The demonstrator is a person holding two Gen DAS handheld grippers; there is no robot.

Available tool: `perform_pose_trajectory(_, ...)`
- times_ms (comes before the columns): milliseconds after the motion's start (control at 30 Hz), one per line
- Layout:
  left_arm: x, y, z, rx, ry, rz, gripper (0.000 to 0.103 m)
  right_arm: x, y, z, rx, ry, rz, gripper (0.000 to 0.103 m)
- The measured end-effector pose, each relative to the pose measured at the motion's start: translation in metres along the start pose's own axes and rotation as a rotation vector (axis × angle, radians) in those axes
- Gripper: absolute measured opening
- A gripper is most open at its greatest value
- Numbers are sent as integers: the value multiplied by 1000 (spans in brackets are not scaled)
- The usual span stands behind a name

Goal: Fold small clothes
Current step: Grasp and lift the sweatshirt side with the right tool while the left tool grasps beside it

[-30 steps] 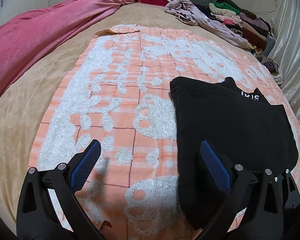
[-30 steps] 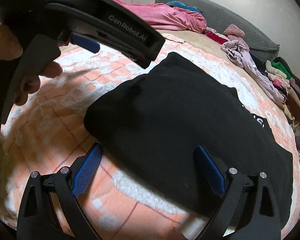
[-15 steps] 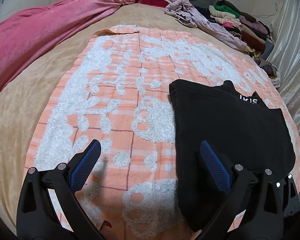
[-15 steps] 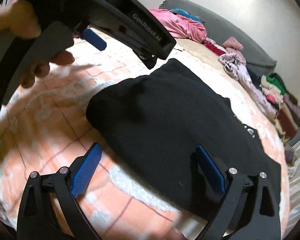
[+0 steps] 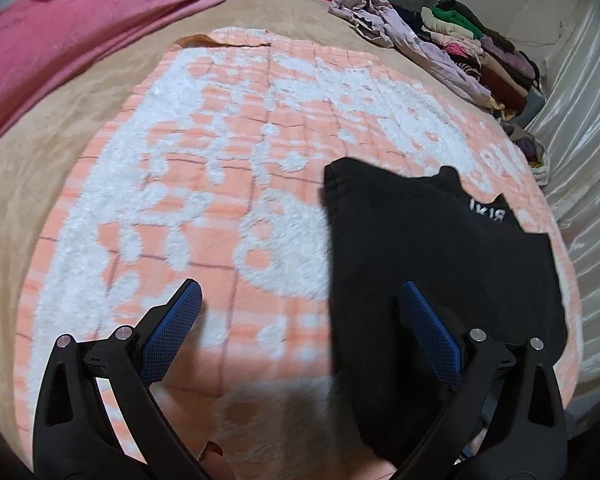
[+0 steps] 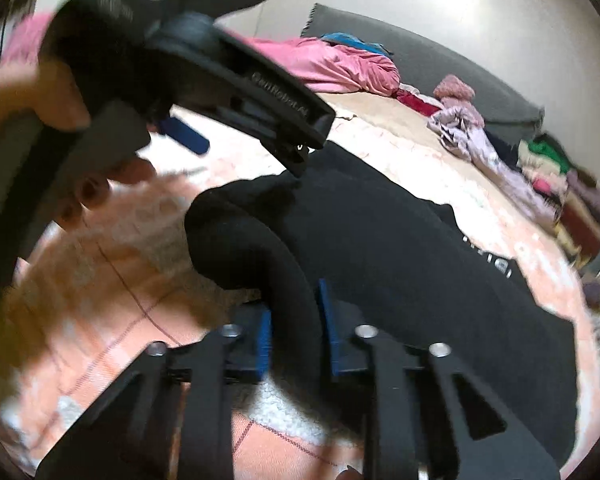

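A bed covered by a beige blanket [image 5: 60,184] fills the left wrist view. A pink quilt [image 5: 80,28] is bunched along its far left edge, and a grey cushion [image 6: 440,68] is set against the wall behind it. An orange-and-white patterned blanket [image 5: 228,152] is spread flat over the middle of the bed. A row of assorted clothes [image 5: 460,48] is piled along the far right side, next to a pale curtain [image 5: 580,128].

The black garment [image 5: 440,264] is laid on the right part of the patterned blanket, with white lettering [image 5: 486,212] visible near its far edge. In the right wrist view its near left edge is raised into a rounded fold [image 6: 260,248].

The right gripper [image 6: 294,332] has just been closing; its blue pads [image 6: 265,340] are pressed onto the raised fold of the black garment, which is pinched between them.

The left gripper [image 5: 300,332] is held with its jaws spread wide above the blanket, the right pad [image 5: 432,336] over the near left edge of the garment and the left pad over bare blanket. Nothing is gripped by it. In the right wrist view its body is seen from the side, blurred, held in a hand [image 6: 40,92].
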State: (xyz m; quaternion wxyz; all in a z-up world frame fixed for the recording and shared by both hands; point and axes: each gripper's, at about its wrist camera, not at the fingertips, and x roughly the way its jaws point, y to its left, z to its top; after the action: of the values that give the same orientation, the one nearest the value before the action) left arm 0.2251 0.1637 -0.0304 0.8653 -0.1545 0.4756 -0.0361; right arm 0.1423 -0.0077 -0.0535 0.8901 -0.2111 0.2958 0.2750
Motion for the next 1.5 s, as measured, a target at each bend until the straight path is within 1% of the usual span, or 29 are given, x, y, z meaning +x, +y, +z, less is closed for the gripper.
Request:
perform_pose_trajectory(100, 8, -8, 7, -17, 31, -47, 93, -9, -16, 1, 94, -29, 64, 12)
perform_pose_trajectory(200, 24, -18, 14, -36, 91, -102, 93, -16, -25, 2, 140, -47, 103, 11)
perform_pose_trajectory(267, 32, -25, 16, -38, 111, -113, 93, -19, -28, 1, 161, -50, 121, 11)
perform_pose_trajectory(300, 36, -28, 16, -35, 121, -112, 91, -21, -29, 1, 173, -53, 130, 11)
perform_pose_trajectory(333, 40, -32, 16, -26, 137, -106, 84, -22, -32, 1, 184, -54, 139, 11)
perform_pose_trajectory(400, 42, -37, 16, -24, 140, -107, 74, -26, -29, 1, 184, -56, 142, 11)
perform_pose_trajectory(433, 44, -39, 16, -22, 144, -105, 71, -28, -29, 1, 181, -58, 140, 11)
perform_pose_trajectory(467, 44, -41, 16, -19, 142, -99, 65, -30, -27, 0, 181, -60, 143, 11)
perform_pose_trajectory(500, 44, -43, 16, -17, 139, -104, 42, -31, -27, 0, 182, -58, 145, 11)
perform_pose_trajectory(533, 44, -44, 16, -35, 147, -144, 28, -31, -26, -1, 183, -57, 145, 11)
perform_pose_trajectory(567, 43, -45, 16, -44, 146, -138, 27, -31, -27, -1, 186, -56, 146, 11)
perform_pose_trajectory(633, 39, -53, 17, -8, 128, -101, 19, -32, -30, -2, 198, -58, 151, 11)
perform_pose_trajectory(733, 27, -67, 20, 33, 96, -70, 12, -38, -37, -3, 219, -74, 150, 10)
perform_pose_trajectory(900, 9, -88, 28, 56, 62, -64, 10, -57, -55, -6, 280, -122, 136, 9)
perform_pose_trajectory(1100, -4, -130, 34, 98, 28, -58, 10, -83, -84, -19, 385, -167, 117, 8)
perform_pose_trajectory(1300, -8, -184, 35, 154, 10, -58, 10, -105, -112, -35, 479, -195, 94, 8)
perform_pose_trajectory(1500, -6, -233, 32, 204, 10, -65, 10, -130, -137, -53, 585, -223, 78, 8)
